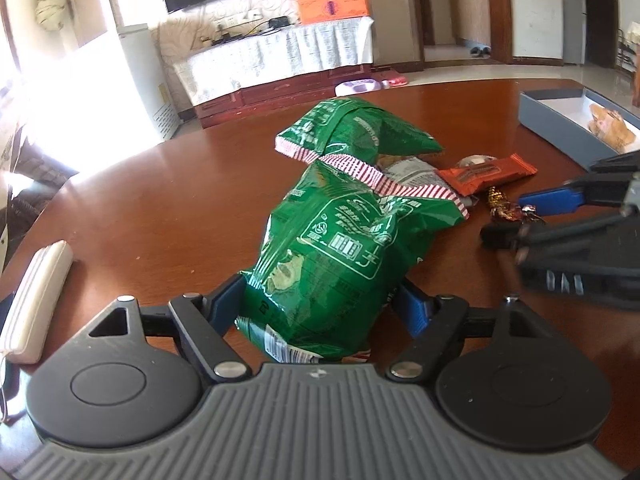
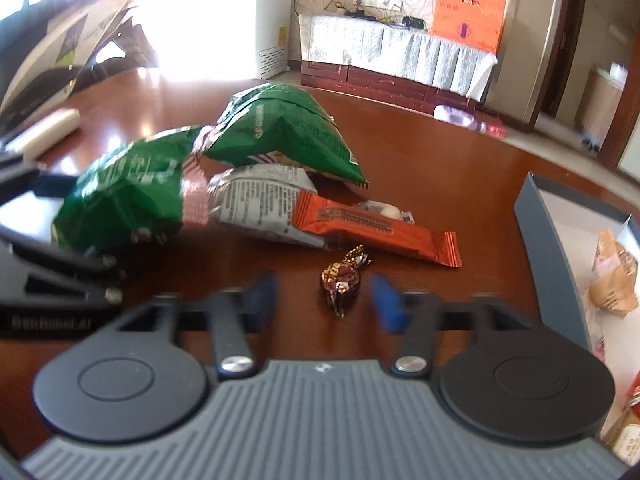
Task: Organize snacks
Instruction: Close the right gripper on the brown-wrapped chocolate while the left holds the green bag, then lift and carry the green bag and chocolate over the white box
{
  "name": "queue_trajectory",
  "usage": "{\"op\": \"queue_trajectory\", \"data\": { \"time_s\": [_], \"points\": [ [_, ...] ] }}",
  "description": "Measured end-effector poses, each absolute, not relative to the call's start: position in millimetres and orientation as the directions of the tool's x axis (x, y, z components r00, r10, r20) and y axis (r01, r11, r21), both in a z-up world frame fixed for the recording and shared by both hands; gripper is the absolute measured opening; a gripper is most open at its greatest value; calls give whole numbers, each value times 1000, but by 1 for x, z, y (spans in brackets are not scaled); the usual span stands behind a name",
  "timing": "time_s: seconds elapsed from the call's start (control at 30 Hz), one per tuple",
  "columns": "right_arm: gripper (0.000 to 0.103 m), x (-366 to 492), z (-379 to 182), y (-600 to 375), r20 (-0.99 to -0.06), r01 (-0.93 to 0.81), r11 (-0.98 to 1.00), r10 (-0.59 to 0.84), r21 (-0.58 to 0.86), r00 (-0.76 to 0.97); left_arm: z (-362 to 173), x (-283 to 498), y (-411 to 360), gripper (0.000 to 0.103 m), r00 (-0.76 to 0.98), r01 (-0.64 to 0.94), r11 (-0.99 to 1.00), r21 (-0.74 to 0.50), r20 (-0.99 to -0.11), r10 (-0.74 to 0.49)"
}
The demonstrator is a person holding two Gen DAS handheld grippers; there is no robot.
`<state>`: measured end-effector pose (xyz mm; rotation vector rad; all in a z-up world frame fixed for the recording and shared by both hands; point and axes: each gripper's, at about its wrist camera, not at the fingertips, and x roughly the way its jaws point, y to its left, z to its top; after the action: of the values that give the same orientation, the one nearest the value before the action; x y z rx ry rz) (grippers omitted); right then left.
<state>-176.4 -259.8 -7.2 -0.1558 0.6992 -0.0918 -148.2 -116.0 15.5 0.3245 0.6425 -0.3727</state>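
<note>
My left gripper is shut on a green snack bag with a red-and-white striped edge; the bag also shows in the right wrist view. A second green bag lies behind it, over a grey-white packet. An orange bar and a small white candy lie beside them. My right gripper is open, its blue fingers on either side of a brown-and-gold wrapped candy on the brown table. In the left wrist view the right gripper sits at the right by that candy.
A grey box with white lining holds a tan snack packet at the right; it also shows in the left wrist view. A white oblong object lies at the table's left edge. The wooden table is round-edged.
</note>
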Motion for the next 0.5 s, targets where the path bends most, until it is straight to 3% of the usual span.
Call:
{"op": "queue_trajectory", "data": {
  "time_s": [0.03, 0.23, 0.5],
  "points": [
    [26, -177, -6, -261, -634, 31, 983, -140, -180, 760, 16, -148, -115, 79, 734, 442, 882, 161, -631, -253],
    [26, -185, -4, -263, -633, 29, 978, -155, -205, 759, 21, -154, -113, 67, 724, 472, 876, 101, -611, -320],
    [26, -198, 2, -258, -630, 5, 980, -132, -200, 766, 27, -160, -110, 64, 774, 413, 898, 153, -579, -257]
  ]
}}
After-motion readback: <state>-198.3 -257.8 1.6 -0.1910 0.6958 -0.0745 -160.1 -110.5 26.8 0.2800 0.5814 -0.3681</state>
